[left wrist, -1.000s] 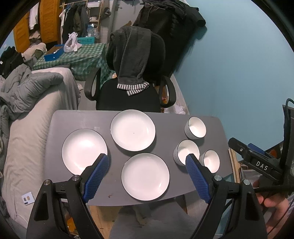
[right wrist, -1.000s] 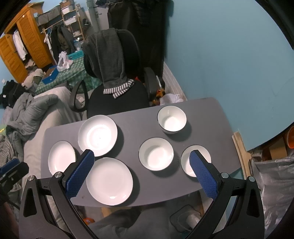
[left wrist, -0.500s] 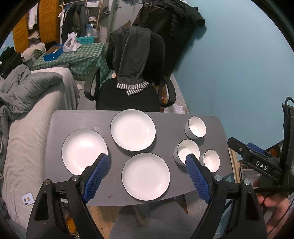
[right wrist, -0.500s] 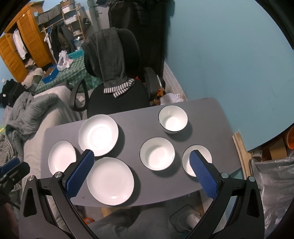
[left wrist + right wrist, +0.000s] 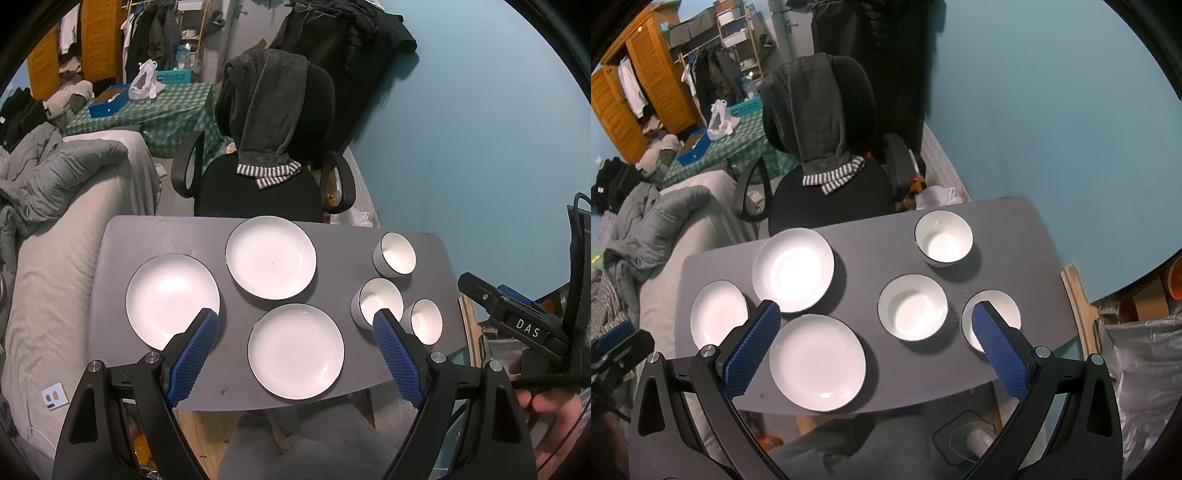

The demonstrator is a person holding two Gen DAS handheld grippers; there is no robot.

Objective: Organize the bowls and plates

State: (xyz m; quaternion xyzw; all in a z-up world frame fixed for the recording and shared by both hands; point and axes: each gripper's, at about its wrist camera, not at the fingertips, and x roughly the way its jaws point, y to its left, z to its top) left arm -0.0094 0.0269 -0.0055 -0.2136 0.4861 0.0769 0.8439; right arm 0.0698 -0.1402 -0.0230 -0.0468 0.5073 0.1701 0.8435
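Three bowls (image 5: 912,307) and three plates (image 5: 817,362) sit empty, apart, on the table (image 5: 879,236).

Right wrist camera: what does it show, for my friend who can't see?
Three white plates and three white bowls sit apart on a grey table, plates left, bowls right. The open right gripper hovers above, holding nothing. A black chair stands behind.

The grey table (image 5: 155,236) carries three white plates (image 5: 271,256) on its left. Three white bowls (image 5: 395,254) stand on its right.
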